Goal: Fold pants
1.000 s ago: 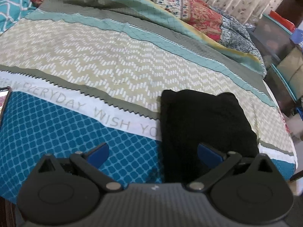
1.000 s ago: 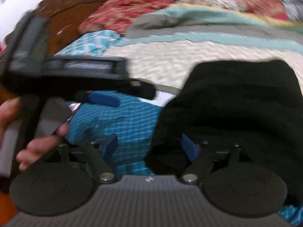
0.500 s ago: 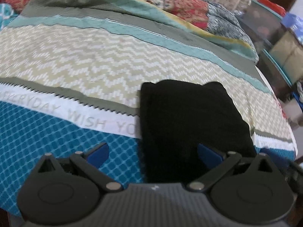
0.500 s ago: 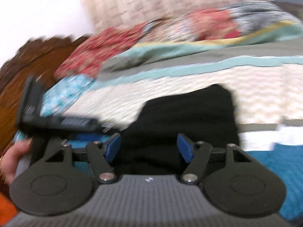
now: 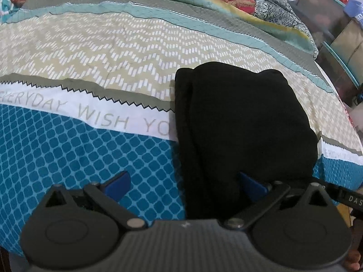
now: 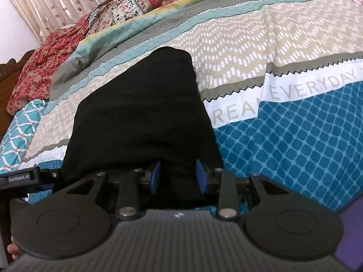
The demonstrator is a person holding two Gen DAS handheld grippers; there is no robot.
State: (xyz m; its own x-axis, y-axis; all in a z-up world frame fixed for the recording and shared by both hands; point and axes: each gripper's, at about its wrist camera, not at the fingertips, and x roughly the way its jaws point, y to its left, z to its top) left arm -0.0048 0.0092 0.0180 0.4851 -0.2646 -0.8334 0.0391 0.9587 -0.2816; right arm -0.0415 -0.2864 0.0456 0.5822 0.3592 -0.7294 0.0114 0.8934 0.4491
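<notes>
The black pants lie folded into a thick rectangle on the patterned bedspread. My left gripper is open over their near left edge. Its left fingertip hovers over the blue sheet and its right fingertip over the black cloth. In the right wrist view the pants stretch away from my right gripper. Its jaws are closing at the near edge, with black fabric between the blue pads. I see no clear pinch.
A red floral quilt and curtain lie beyond the bed, with a wooden headboard at far left. Storage boxes stand past the bed's right edge. Part of the other gripper shows beside the pants.
My right gripper rolled and swung from the pants' left side to their near edge, and its jaws narrowed. My left gripper sank a little closer and stayed open.
</notes>
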